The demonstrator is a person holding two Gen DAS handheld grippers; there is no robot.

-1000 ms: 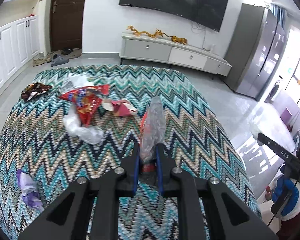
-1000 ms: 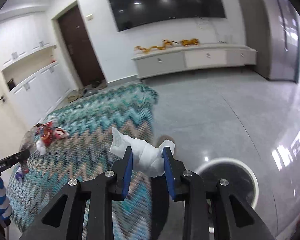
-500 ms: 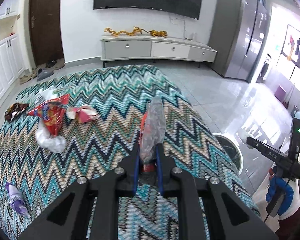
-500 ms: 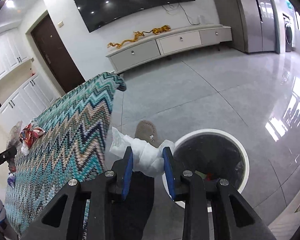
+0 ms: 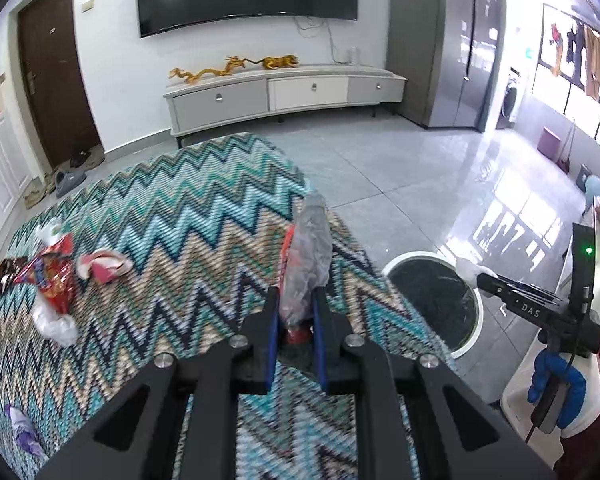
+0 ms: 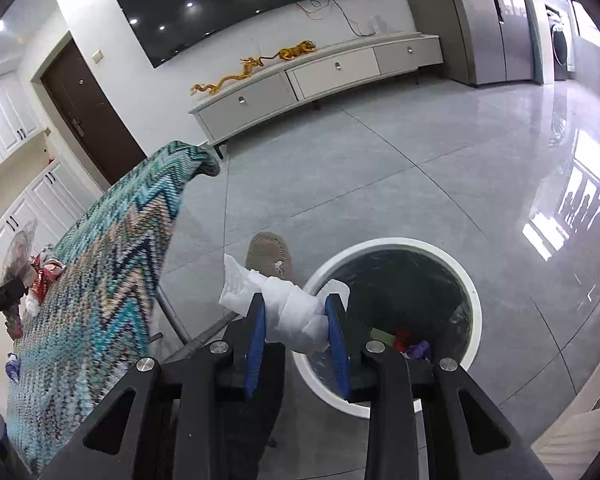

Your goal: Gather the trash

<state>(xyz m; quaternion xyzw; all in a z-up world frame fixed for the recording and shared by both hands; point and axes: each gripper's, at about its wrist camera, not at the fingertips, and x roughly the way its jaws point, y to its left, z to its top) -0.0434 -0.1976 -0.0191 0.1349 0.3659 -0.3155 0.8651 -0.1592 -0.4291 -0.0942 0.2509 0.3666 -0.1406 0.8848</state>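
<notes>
Left gripper (image 5: pixel 294 312): clamped on a crumpled clear plastic wrapper (image 5: pixel 306 264)
Zigzag cloth (image 5: pixel 172 240): red snack bag (image 5: pixel 54 276), pink wrapper (image 5: pixel 104 266), purple scrap (image 5: pixel 22 428)
Floor: white-rimmed bin (image 5: pixel 434 300)
Right gripper (image 5: pixel 484 278): over bin's rim, jaws unclear

Zigzag-cloth table (image 5: pixel 188 216) carries scattered wrappers (image 5: pixel 52 276); the bin (image 6: pixel 474 304) stands on grey floor (image 6: pixel 400 184).

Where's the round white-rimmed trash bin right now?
The round white-rimmed trash bin stands on the grey tiled floor, right of the zigzag-cloth table, just beyond the right gripper holding the crumpled white tissue.
</notes>
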